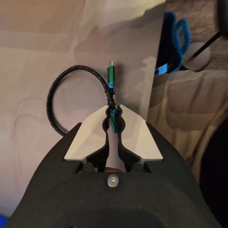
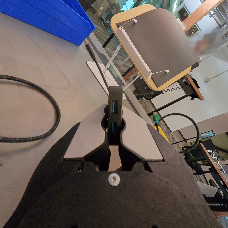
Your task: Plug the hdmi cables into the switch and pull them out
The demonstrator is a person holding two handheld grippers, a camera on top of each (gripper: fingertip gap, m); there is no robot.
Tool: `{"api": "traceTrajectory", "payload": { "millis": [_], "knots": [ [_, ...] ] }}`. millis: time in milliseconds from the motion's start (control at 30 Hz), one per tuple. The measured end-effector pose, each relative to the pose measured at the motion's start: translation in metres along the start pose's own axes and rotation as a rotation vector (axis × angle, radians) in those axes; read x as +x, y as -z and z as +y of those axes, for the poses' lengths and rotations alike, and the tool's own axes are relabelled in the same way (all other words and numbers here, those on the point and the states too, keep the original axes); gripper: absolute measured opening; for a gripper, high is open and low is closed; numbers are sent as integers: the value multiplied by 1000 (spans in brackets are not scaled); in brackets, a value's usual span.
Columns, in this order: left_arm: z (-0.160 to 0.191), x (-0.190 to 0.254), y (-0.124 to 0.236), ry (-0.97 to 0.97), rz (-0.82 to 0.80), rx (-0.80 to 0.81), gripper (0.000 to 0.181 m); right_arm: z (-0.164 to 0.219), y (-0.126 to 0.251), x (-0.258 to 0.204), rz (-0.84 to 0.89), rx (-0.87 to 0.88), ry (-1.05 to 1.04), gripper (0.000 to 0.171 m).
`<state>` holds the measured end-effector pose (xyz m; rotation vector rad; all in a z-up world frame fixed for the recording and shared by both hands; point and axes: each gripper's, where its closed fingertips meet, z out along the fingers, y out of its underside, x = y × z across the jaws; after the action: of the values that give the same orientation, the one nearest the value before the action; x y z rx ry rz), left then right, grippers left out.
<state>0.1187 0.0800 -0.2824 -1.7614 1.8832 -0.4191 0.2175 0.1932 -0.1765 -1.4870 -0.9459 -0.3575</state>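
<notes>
My left gripper (image 1: 113, 107) is shut on one green plug (image 1: 114, 122) of a short braided black HDMI cable (image 1: 51, 93). The cable loops to the left, and its other green plug (image 1: 111, 74) points away with its gold tip bare. My right gripper (image 2: 114, 106) is shut on the black switch (image 2: 114, 98), which shows two blue ports (image 2: 114, 107) facing me. The switch also shows blurred at the upper right of the left wrist view (image 1: 169, 49). The held cable's free plug (image 2: 155, 118) hangs to the right of the switch, apart from it.
A second braided cable (image 2: 54, 106) lies looped on the grey table (image 2: 37, 59). A blue bin (image 2: 51, 16) stands at the far left. The switch's own black lead (image 2: 91, 53) runs away along the table edge. A chair-like board on a white stand (image 2: 154, 46) is beyond the edge. Tip to tip, the grippers are about 20 cm apart.
</notes>
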Motion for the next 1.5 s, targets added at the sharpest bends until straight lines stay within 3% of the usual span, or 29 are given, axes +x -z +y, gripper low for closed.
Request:
{"api": "traceTrajectory", "payload": {
  "millis": [33, 133, 267, 367, 467, 800, 1067, 1233, 1400, 1500],
  "knots": [
    [-6, 0, 6, 31, 32, 37, 10, 1, 1, 2, 4, 0, -1, 13],
    [-27, 7, 36, 118, 240, 178, 10, 2, 4, 7, 18, 1, -11, 13],
    [-65, -17, 99, 468, 602, 502, 10, 2, 8, 13, 32, 5, -18, 13],
    [-48, -61, 99, 727, 707, 582, 9, 0, 8, 15, 36, 7, -27, 13],
    [-24, -85, 80, 877, 702, 591, 10, -1, 8, 14, 36, 7, -23, 14],
    [26, -113, 43, 908, 355, 373, 7, 0, 5, 10, 21, 1, -19, 14],
    [58, -138, 25, 865, 53, 228, 44, 3, 3, 7, 10, -15, -14, 13],
    [70, -155, 20, 793, -141, 142, 53, 5, 0, 5, 3, -23, -18, 13],
    [75, -173, 5, 780, -202, 49, 51, 2, -2, 2, -4, -20, -11, 13],
    [68, -178, 0, 724, -194, 11, 31, 1, -2, 2, -7, -20, -8, 13]
  ]
}}
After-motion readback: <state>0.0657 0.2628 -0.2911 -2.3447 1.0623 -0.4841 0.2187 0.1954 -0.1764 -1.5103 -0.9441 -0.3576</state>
